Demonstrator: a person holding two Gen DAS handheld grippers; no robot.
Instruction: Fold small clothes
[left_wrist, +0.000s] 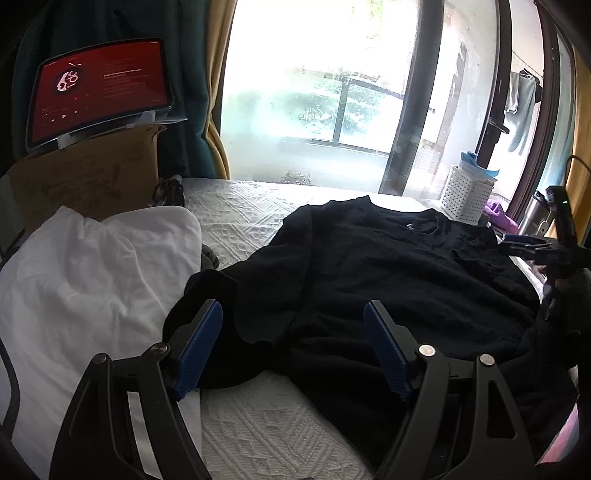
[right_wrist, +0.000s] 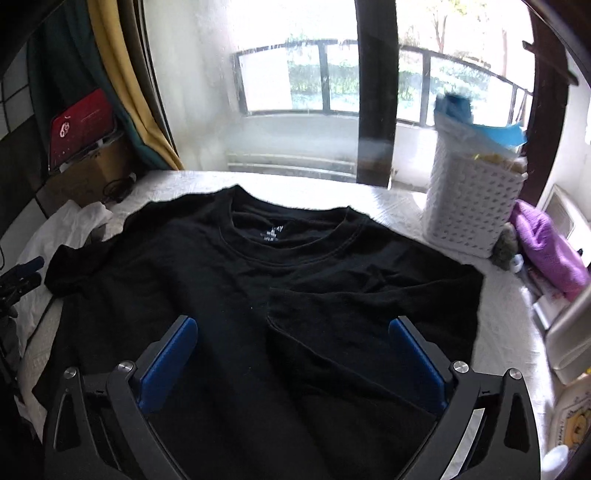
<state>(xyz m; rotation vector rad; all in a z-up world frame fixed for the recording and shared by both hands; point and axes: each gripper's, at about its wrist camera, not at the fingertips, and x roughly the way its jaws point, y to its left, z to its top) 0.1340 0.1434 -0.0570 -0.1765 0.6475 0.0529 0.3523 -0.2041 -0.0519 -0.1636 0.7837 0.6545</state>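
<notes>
My right gripper (right_wrist: 291, 354) stands with its jaws spread wide and nothing pinched between the blue pads (right_wrist: 168, 363); it hangs just above the black T-shirt (right_wrist: 229, 280), pointing down at the cloth. My left gripper (left_wrist: 293, 347) is likewise released, jaws apart, with the shirt's left sleeve (left_wrist: 207, 295) lying just under its left pad but not clamped.

In the right wrist view the shirt lies spread on the white quilted bed cover (right_wrist: 506, 332), collar (right_wrist: 280, 236) at twelve o'clock, hem toward six. The right sleeve (right_wrist: 332, 310) already lies folded in across the chest, its edge running from about one o'clock down toward five. The left sleeve, out at nine o'clock, still sticks flat beyond the body, so I judge that side comes next.

To do it well, I would set the left gripper down on the sleeve's outer edge, bite only the top layers, and carry it inward so its crease runs parallel to the one on the right. The right gripper could press the middle of the shirt so the body does not drag. Wrinkles near the right shoulder want smoothing before the bottom is brought up.

Farther out: a white perforated basket (right_wrist: 469, 206) at two o'clock, a purple cloth (right_wrist: 546, 251) beside it, white fabric (left_wrist: 74, 280) at nine o'clock in the left view, and a red-screened tablet (left_wrist: 99, 85) on a cardboard box (left_wrist: 85, 173) at ten.
</notes>
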